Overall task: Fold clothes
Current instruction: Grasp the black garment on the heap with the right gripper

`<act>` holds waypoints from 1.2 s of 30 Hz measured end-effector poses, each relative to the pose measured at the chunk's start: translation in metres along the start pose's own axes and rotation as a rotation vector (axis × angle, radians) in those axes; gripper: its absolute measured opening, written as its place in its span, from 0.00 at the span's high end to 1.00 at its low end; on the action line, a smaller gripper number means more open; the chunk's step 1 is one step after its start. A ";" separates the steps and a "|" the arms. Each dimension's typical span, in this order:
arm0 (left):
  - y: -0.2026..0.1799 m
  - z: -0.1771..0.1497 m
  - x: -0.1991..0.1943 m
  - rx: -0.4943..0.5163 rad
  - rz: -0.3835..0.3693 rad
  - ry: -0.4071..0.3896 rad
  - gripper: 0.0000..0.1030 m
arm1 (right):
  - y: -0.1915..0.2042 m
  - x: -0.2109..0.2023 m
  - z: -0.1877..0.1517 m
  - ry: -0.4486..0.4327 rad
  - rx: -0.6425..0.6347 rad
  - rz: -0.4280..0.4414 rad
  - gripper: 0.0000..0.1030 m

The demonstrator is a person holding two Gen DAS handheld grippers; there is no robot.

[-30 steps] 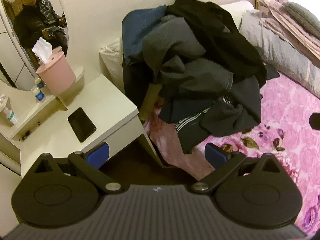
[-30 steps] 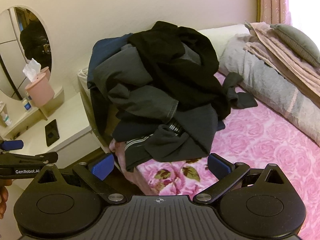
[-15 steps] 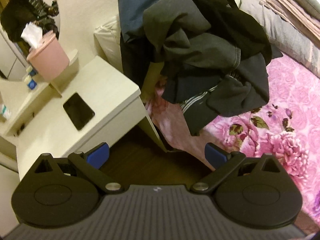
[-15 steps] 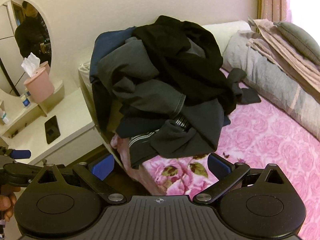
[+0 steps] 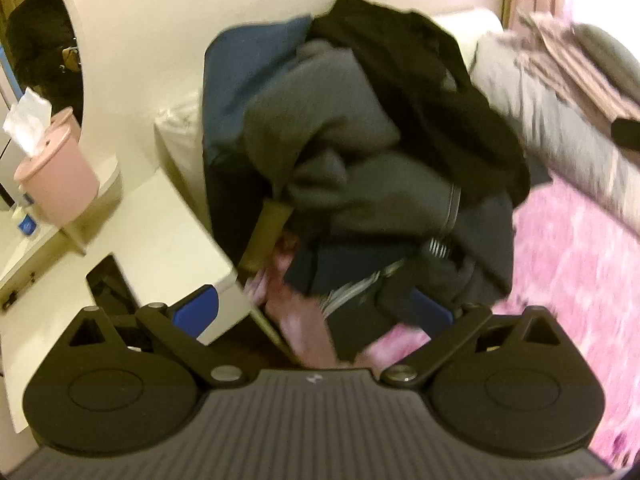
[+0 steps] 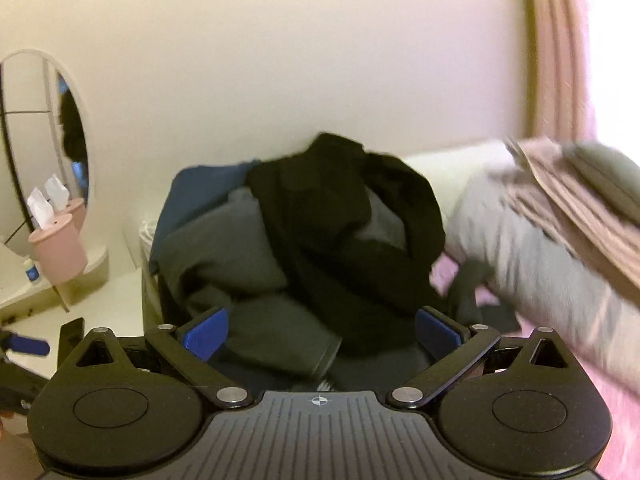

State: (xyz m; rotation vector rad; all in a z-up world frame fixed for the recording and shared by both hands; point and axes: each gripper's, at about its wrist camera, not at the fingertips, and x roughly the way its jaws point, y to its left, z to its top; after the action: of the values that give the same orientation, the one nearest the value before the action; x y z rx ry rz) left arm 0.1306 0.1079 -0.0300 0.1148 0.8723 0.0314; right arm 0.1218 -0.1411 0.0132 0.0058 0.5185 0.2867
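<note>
Clothes pile point(image 5: 360, 152): dark garments heaped at the corner of the pink floral bed point(image 5: 576, 248), against the wall
Left gripper point(image 5: 316, 312): jaws wide, empty, facing the pile
Right gripper point(image 6: 320, 334): jaws wide, empty
Bedside table point(image 5: 152, 220): left of pile

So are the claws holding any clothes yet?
No. Both the left claw and right claw are open, near the clothes pile, gripping nothing.

clothes pile point(image 5: 360, 152) on bed point(image 5: 572, 248), nightstand point(image 5: 152, 216) left
</note>
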 end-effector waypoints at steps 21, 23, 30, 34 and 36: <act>-0.028 0.176 0.109 0.174 -0.057 -0.232 0.02 | -0.098 0.188 0.143 -0.053 -0.070 -0.027 0.01; -0.028 0.198 0.130 0.187 -0.076 -0.243 0.02 | -0.097 0.219 0.156 -0.034 -0.086 -0.036 0.01; -0.030 0.237 0.186 0.269 -0.130 -0.267 0.02 | -0.095 0.350 0.201 0.049 -0.192 -0.021 0.02; -0.028 0.244 0.200 0.287 -0.144 -0.291 0.02 | -0.087 0.427 0.221 0.091 -0.254 0.015 0.04; -0.025 0.245 0.208 0.277 -0.155 -0.288 0.02 | -0.081 0.468 0.231 0.128 -0.289 0.039 0.28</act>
State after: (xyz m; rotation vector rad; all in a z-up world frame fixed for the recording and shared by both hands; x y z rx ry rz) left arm 0.4513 0.0775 -0.0350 0.3025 0.5913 -0.2466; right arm 0.6450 -0.0766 -0.0206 -0.2847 0.6003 0.4003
